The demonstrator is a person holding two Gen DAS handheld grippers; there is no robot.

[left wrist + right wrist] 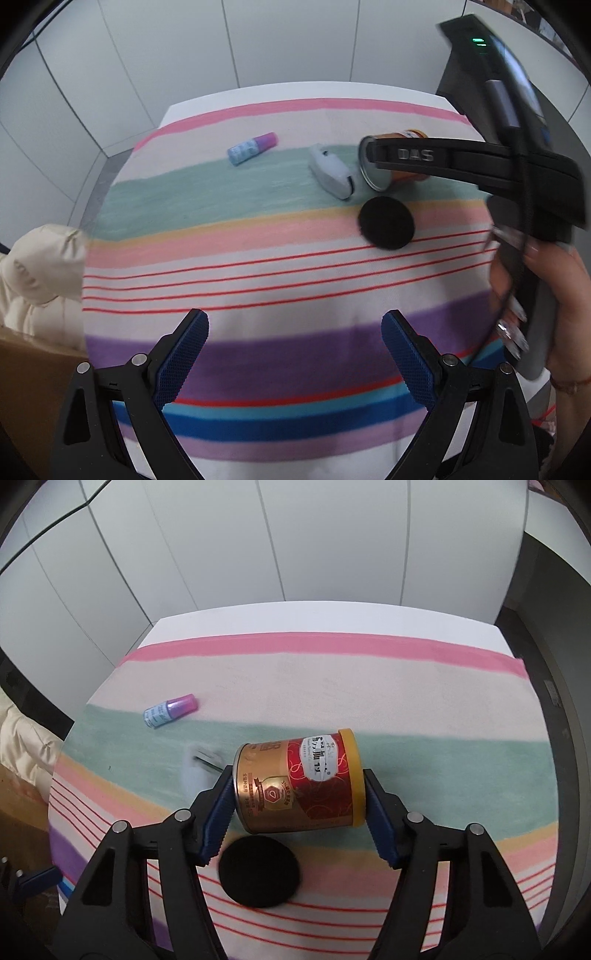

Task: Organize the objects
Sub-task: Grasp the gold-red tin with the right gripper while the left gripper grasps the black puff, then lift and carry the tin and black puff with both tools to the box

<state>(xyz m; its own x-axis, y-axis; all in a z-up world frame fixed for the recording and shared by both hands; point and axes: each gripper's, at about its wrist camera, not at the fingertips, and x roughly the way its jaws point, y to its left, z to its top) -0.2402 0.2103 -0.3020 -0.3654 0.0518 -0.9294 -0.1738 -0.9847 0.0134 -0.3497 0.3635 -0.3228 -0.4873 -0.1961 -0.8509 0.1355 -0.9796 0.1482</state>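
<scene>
Gold tin (295, 781): lay sideways between my right gripper (297, 812) pads, axis spanning them (contact unclear).
Left gripper (295, 354): gaped empty, farther off.

Left hand-held gripper (295, 354) open, right hand-held gripper (297, 805) clamping

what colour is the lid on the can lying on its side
Yellow. The lid on the can shows best in the right wrist view.
</scene>
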